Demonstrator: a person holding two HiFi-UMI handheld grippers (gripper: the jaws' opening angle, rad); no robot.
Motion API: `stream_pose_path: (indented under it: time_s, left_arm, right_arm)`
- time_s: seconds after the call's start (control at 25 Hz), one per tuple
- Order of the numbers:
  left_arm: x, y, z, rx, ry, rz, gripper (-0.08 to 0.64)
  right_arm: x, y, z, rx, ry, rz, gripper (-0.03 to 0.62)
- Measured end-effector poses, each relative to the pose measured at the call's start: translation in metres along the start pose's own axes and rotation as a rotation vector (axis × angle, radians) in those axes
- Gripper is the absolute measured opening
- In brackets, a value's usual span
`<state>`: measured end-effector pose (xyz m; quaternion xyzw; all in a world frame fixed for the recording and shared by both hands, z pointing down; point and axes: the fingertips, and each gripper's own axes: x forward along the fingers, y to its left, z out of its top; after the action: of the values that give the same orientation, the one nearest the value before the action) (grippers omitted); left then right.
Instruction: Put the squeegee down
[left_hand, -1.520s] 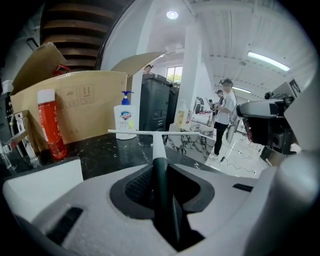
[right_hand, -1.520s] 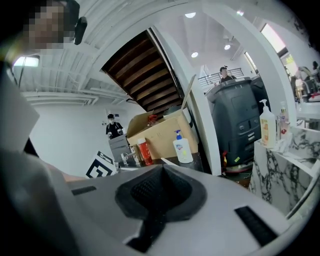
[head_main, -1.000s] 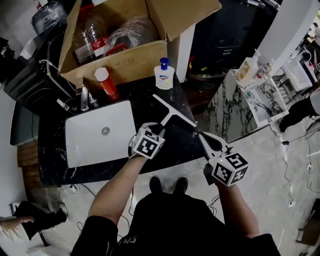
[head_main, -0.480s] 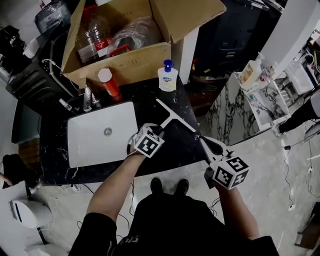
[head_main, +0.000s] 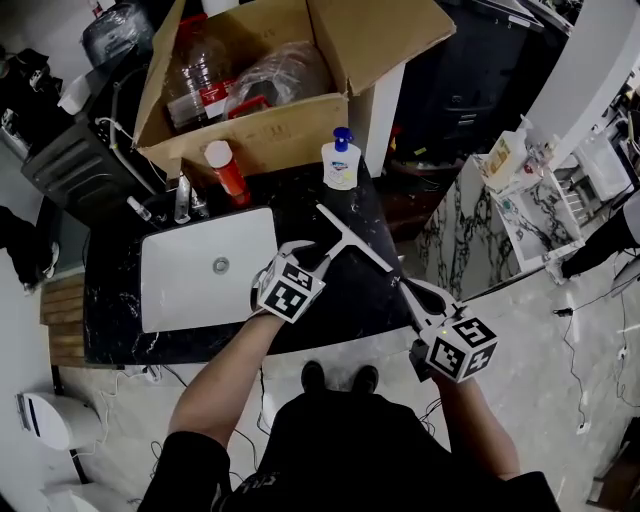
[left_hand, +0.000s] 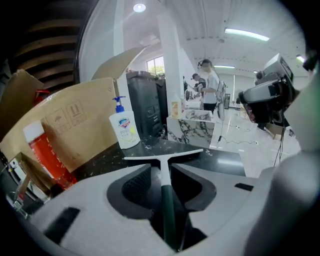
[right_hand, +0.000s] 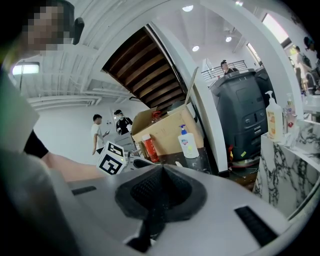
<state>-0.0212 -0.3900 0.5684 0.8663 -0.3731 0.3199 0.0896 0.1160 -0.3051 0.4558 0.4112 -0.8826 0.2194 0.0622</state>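
Note:
The squeegee (head_main: 350, 240), with a white blade and a dark green handle, lies flat on the black counter (head_main: 350, 305), to the right of the sink. My left gripper (head_main: 315, 258) is at the end of the handle. In the left gripper view the handle (left_hand: 167, 210) runs between the jaws with a gap on each side, the blade (left_hand: 162, 158) lying crosswise ahead. Those jaws have just been opening and stand open round the handle. My right gripper (head_main: 408, 287) hovers off the counter's right edge, its jaws (right_hand: 161, 172) shut with nothing in them.
A white sink (head_main: 200, 270) with a faucet (head_main: 185, 200) fills the counter's left part. Behind the squeegee stand a soap pump bottle (head_main: 341, 160), a red bottle (head_main: 228, 168) and an open cardboard box (head_main: 270, 130). A marble counter (head_main: 470, 220) is at the right.
My left gripper's jaws have spread off the squeegee handle, and the gripper has drawn back a little along it. The squeegee stays on the counter. My right gripper has held still.

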Motion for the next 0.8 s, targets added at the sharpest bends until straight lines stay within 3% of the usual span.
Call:
stream_pose_path:
  time_s: [0.44,0.8]
  left_arm:
    - [-0.051,-0.005,0.077,-0.051,-0.182,0.096,0.13]
    - [-0.094,-0.009,0.098,-0.102,-0.249,0.233,0.13]
  right_arm:
    - [-0.011,-0.012,0.021,-0.034,-0.034,0.064,0.006]
    - [-0.02,-0.022,0.036,-0.071,-0.066,0.154,0.006]
